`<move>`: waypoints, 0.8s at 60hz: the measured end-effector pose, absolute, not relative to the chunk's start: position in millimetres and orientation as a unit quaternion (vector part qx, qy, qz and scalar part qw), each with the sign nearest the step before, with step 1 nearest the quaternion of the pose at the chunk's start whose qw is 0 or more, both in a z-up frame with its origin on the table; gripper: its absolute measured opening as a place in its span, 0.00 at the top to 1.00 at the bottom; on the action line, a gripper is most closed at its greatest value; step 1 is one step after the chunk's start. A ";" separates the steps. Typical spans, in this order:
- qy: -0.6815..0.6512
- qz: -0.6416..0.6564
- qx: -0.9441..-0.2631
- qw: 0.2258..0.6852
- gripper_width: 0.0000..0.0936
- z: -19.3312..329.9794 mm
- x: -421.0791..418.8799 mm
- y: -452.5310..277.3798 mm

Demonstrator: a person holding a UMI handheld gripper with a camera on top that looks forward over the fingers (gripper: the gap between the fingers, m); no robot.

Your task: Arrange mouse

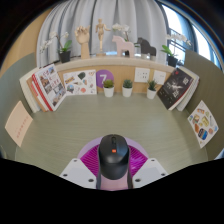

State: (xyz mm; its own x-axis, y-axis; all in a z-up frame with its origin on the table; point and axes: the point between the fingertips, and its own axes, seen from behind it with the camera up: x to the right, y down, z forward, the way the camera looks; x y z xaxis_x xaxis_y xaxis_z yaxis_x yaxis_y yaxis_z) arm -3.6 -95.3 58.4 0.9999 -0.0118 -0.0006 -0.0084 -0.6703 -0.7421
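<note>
The jaws clench the mouse (112, 159) above the counter (110, 118). Risk, as judged: its smooth curved shell may slip or twist when set down.

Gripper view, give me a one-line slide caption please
Gripper fingers closed on a black mouse above a beige table, facing three small potted plants.
</note>
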 end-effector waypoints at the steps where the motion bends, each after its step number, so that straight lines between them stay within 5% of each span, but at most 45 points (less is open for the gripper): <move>1: 0.007 -0.003 -0.916 0.401 0.62 50.0 -3.2 -96.4; 13: 0.020 -0.016 -0.932 0.360 0.60 -9.9 12.9 -107.4; 26: 0.010 -0.020 -0.929 0.370 0.45 -12.2 14.3 -107.3; 28: 0.015 -0.019 -0.931 0.365 0.40 -12.2 15.9 -108.6; 30: 0.021 -0.020 -0.933 0.359 0.24 -10.8 18.0 -111.7; 33: 0.028 -0.021 -0.934 0.356 0.08 -2.8 20.5 -116.1; 48: 0.035 0.018 -0.904 0.425 0.08 104.5 15.8 -165.6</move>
State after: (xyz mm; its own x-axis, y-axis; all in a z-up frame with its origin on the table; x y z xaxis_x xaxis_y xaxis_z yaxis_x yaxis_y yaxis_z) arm 15.8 -165.6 104.5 0.9968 -0.0480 -0.0633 -0.0794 -0.6355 -0.7680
